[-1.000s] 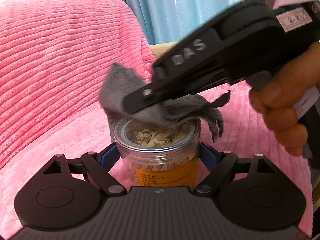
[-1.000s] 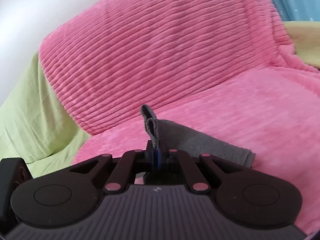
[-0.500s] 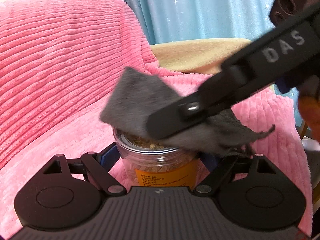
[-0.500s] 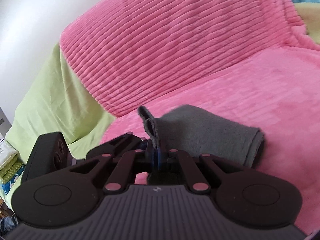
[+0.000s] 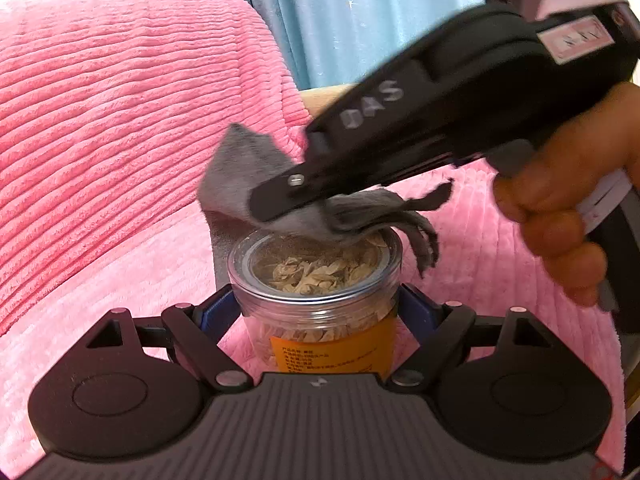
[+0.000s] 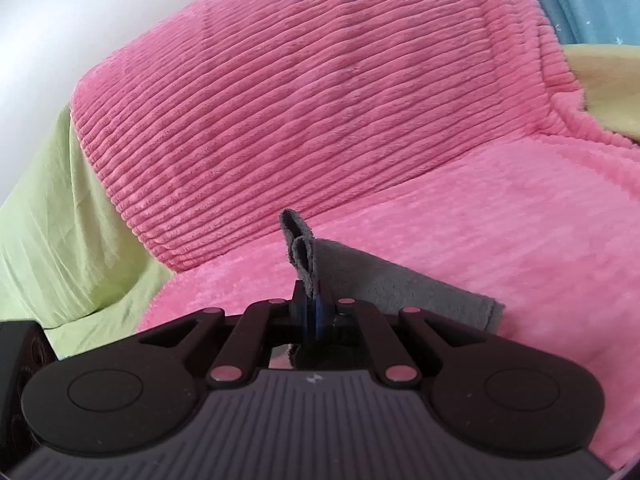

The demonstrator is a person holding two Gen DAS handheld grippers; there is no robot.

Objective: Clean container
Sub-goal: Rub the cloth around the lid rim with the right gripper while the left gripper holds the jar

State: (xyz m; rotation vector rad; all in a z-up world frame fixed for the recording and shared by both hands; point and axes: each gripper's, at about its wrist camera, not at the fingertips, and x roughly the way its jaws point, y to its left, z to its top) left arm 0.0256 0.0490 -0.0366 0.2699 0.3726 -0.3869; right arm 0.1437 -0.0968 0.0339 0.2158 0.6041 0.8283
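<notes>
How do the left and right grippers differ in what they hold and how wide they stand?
The left gripper stands wide, clamped around a clear jar; the right gripper is nearly closed, pinching a gray cloth. The left gripper holds the jar upright; the right gripper slants down onto the jar's top. Both are black and hand-held.

In the left wrist view, the right gripper [image 5: 280,208] and its grey cloth [image 5: 244,168] cover the far rim of the jar [image 5: 316,280], and the gripper's lettering is motion-blurred. The jar's base is hidden behind the camera housing, its orange label [image 5: 332,350] print too small to read. The person's hand [image 5: 568,208] is cut off at right.
</notes>
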